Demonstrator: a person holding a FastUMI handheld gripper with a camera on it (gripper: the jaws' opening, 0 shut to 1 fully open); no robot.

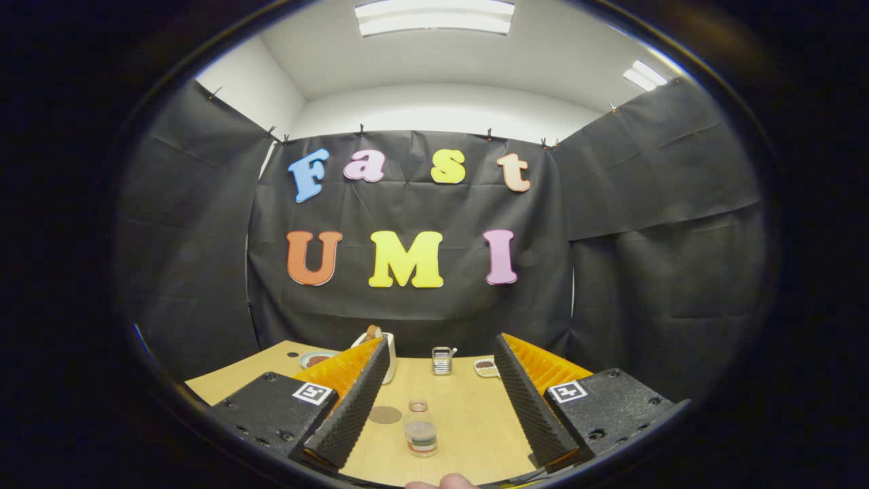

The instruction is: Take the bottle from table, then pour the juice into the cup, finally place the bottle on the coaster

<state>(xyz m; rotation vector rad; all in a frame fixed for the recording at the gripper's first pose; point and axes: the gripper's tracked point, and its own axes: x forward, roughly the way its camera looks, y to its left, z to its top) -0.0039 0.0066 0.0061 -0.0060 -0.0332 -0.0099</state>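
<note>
Gripper view | tool [434, 401] hovering, fingers spread apart | bottle [421, 428] standing upright on tabletop [475, 421] between fingers, coaster [385, 414] just beside | likely light, slippery, part-filled; taking hold mid-body.

- The table [468, 414] looks like pale wood with a smooth, matt top.
- The bottle [421, 429], standing between the wide-apart fingers of the gripper [441, 401], is clear, glossy plastic.
- The finger pads [356, 401] have a rough, ridged surface.
- The coaster [385, 415] is a flat, matt disc.
- The cup [442, 360] looks like shiny metal.
- The wall [407, 204] is matt, creased cloth.
</note>
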